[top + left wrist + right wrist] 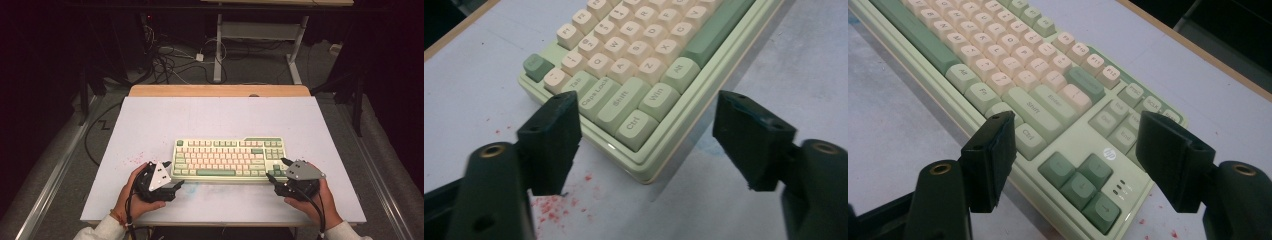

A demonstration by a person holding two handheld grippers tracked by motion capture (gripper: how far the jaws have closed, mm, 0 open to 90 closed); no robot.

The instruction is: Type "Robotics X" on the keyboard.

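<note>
A pale green keyboard [227, 159] with cream and green keys lies on the white table top, near its front edge. My left gripper [170, 181] is at the keyboard's front left corner [644, 172], open, its jaws straddling that corner without touching it. My right gripper [278, 171] is at the front right corner, open over the arrow keys [1080, 182], one jaw on each side of the corner. A hand holds each gripper from below.
The white table top [220, 117] has a wooden strip [220, 90] at its far edge. Red specks [551, 207] stain the surface by the left gripper. Behind the table are cables [170, 57] on the floor and a white desk frame [260, 37].
</note>
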